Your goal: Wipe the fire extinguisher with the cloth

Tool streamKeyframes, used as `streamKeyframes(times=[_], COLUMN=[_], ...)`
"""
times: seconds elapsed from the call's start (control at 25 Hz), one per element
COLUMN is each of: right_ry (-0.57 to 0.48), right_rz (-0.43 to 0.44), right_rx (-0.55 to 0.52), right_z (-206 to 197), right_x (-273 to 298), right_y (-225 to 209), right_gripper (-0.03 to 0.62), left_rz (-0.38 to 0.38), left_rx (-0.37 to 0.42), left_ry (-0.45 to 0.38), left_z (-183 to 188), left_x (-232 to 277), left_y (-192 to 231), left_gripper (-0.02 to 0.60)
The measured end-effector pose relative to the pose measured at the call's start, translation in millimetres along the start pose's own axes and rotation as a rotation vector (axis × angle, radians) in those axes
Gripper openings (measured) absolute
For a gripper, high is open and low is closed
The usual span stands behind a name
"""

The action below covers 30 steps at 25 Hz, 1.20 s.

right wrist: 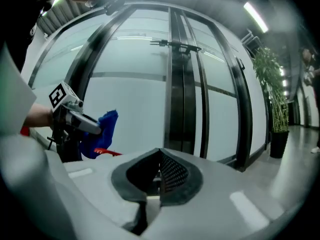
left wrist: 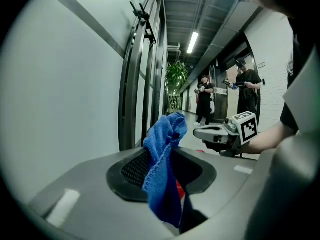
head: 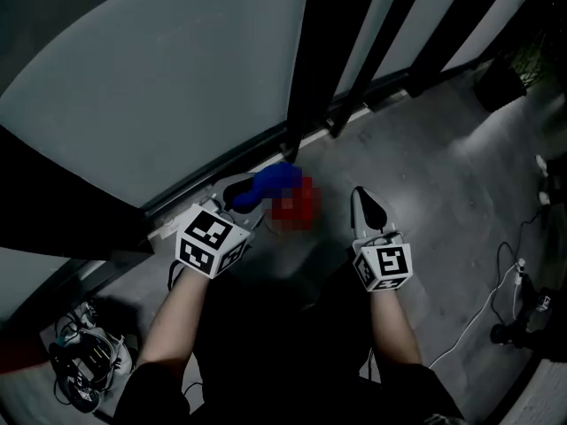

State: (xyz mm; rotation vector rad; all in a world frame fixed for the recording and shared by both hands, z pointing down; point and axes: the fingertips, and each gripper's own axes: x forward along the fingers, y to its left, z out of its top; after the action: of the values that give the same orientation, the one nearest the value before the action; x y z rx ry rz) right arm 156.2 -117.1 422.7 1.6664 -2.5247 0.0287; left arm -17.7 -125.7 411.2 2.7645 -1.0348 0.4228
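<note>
Your left gripper was clamped shut on the cloth. One blue fold stood up past the jaw tips and a longer flap hung beneath them. To wipe well, I judge you needed to hold that pinch firm and bring the hanging flap, not the hard jaw tips, onto the extinguisher. Long strokes with the flap laid flat would likely clean more than dabs with the bunched top.

The extinguisher lay at 4 o'clock of the cloth, close under it, low on the floor by the foot of the glass wall and between your two grippers. Only a small red part of it showed. It was smudged in the head view and a thin red sliver under the cloth in the gripper views, so I could not tell its shape or how clean it was.

Your right gripper, at 3 o'clock of the extinguisher and apart from it, had its jaws together on nothing. You would have to open them if the extinguisher needed steadying.
</note>
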Motion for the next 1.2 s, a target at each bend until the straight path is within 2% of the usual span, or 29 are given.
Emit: streamKeyframes(times=[0.16,0.24,0.44,0.64,0.72,0.88,1.2], right_ry=[0.027,0.032,0.064,0.074,0.083,0.092,0.106], right_rz=[0.032,0.043,0.05,0.061,0.063,0.04,0.058], right_rx=[0.026,0.024,0.023,0.027,0.039,0.076,0.071], right_z=[-20.6,-29.2,-50.7,-54.5,-55.9,-57.4,-59.4], right_x=[3.0,10.7,25.5,31.4,31.5,30.2,33.9], right_y=[3.9,4.5,9.0,11.9,11.9,1.8,10.1], right_gripper=[0.003,0.003,0.003,0.003,0.003,0.003,0.003], left_rz=[-0.011,0.004,0.022,0.051,0.047,0.03,-0.009], left_rx=[0.037,0.082,0.262,0.493,0.546,0.593,0.622], left_ry=[0.117,0.182,0.349,0.457,0.476,0.482,0.445], left_z=[-8.9,-10.0,-14.0,-25.8,-30.3,-30.3,-23.0], left_x=[19.0,28.1,45.2,60.7,61.4,55.0,40.1], left_y=[2.8,8.3,11.1,10.8,7.5,-0.6,-27.5], left_gripper=[0.133,0.133,0.132,0.13,0.129,0.129,0.129])
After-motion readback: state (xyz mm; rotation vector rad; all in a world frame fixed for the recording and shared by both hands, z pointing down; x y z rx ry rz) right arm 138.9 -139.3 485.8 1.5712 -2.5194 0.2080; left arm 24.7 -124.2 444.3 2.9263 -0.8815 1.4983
